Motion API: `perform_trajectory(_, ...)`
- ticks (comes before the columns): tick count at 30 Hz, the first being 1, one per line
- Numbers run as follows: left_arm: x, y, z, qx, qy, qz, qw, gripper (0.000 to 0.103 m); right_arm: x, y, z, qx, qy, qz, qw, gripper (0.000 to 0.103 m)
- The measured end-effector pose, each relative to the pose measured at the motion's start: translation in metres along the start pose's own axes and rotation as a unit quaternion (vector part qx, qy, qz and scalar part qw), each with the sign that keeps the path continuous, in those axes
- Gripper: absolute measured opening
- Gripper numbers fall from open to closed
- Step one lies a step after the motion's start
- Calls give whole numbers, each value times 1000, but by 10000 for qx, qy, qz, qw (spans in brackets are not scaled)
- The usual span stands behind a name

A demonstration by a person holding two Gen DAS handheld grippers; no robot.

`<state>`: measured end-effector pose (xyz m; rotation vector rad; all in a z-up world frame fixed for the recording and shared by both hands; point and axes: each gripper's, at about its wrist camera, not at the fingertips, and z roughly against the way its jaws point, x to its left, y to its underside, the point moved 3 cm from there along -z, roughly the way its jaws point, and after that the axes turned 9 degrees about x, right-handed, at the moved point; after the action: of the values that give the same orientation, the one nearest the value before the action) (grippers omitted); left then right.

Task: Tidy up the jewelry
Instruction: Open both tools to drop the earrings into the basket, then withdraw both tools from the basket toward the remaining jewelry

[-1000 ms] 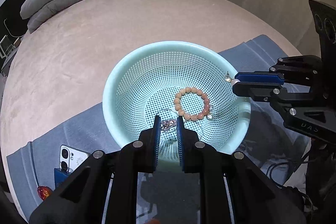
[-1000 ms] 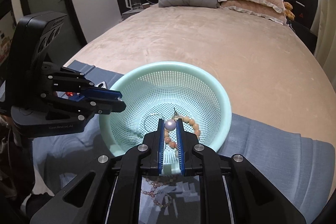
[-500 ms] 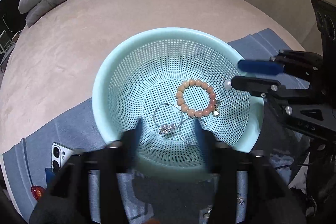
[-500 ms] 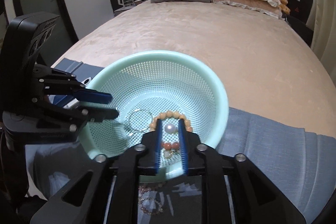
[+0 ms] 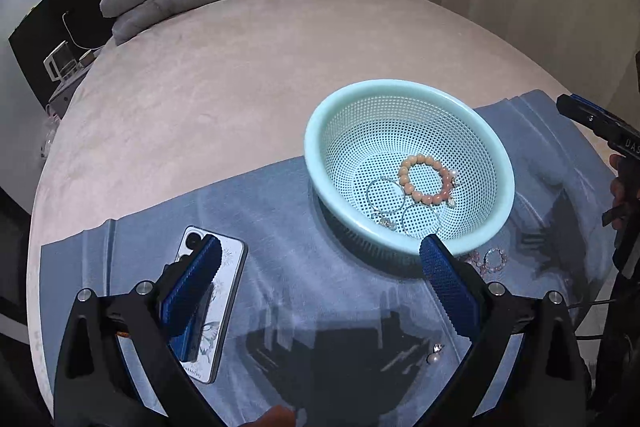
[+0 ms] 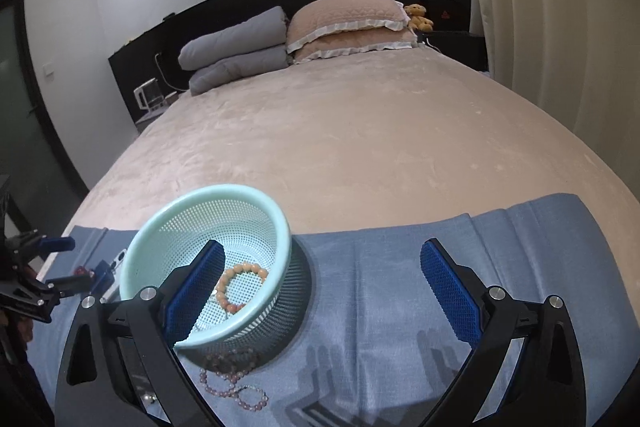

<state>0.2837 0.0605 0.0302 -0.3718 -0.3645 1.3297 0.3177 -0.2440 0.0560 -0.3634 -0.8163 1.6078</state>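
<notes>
Two views covered the moment, and the left wrist's came first. The left gripper (image 5: 318, 287) hung over the blue cloth (image 5: 288, 227) with its jaws just opened to full spread and nothing between them. One blue pad lay across the view of a phone (image 5: 228, 259) on the cloth; the other sat at the near rim of the mint basket (image 5: 316, 131). In the basket lay a peach bead bracelet (image 5: 426, 179), two thin wire hoops (image 5: 384, 193) and a small pearl piece at the bracelet's far side. Still out on the cloth were a pink bead strand (image 5: 490, 261) just beside the basket and a small pearl earring (image 5: 434, 351) nearer the camera. The step in hand looked like fetching the next loose piece. I judged it best to come down almost upright over the earring, pads straddling it, and close slowly so the soft cloth did not bunch up with it.

In the right wrist's view, the right gripper (image 6: 320, 275) had likewise just opened wide and held nothing. Its left pad overlapped the basket (image 6: 280, 223); the pink strand (image 6: 232, 379) lay on the cloth against the basket's near side.

The cloth was spread over a beige plush bedcover (image 6: 360, 131), with folded grey quilts (image 6: 236, 47), pink pillows (image 6: 348, 23), a dark headboard and pale curtains beyond.
</notes>
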Motion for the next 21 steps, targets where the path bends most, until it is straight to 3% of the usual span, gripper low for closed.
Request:
perform_trajectory(3, -2, 9, 5, 23, 7, -57, 10000, 97, 5, 8, 9, 26, 34, 227, 9997, 94)
perform_trajectory(7, -7, 20, 9, 110, 42, -69, 9999, 97, 8, 17, 13, 169, 562, 487, 9971, 94)
perform_trajectory(11, -16, 36, 11, 246, 120, -140, 9995, 97, 12, 31, 21, 235, 548, 619, 9963, 94)
perform_trajectory(16, -29, 55, 5, 373, 175, -317, 9986, 97, 29, 60, 26, 270, -22, 1207, 9923, 94)
perform_trajectory(21, -49, 84, -17, 653, 36, -553, 9963, 97, 52, 106, 16, 579, -562, 1951, 9775, 93)
